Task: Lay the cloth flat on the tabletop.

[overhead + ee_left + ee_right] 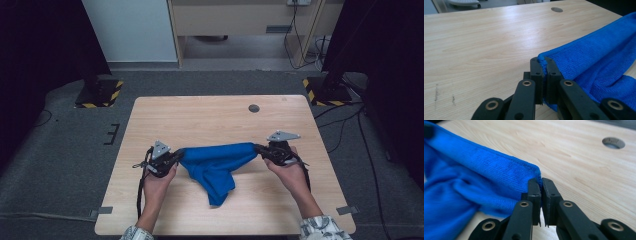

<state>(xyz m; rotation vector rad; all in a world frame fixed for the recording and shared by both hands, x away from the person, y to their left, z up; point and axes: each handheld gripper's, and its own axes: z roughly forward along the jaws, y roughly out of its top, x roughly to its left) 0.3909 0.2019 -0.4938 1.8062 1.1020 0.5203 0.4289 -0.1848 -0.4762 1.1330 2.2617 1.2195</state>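
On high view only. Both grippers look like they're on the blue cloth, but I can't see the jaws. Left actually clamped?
Observer: Yes. In the left gripper view the left gripper is shut on a corner of the blue cloth, with the hem pinched between its jaws.
Operator: And the right?
Observer: Same. The right gripper is shut on the opposite corner, and the cloth edge sits at the very tips of the jaws.
Operator: Is the top edge taut?
Observer: In the right gripper view the hem runs away from the jaws as a fairly straight band, while the cloth below it bunches in folds.
Operator: Anything under the corners?
Observer: Bare wooden table, with a round cable hole beyond the right gripper.
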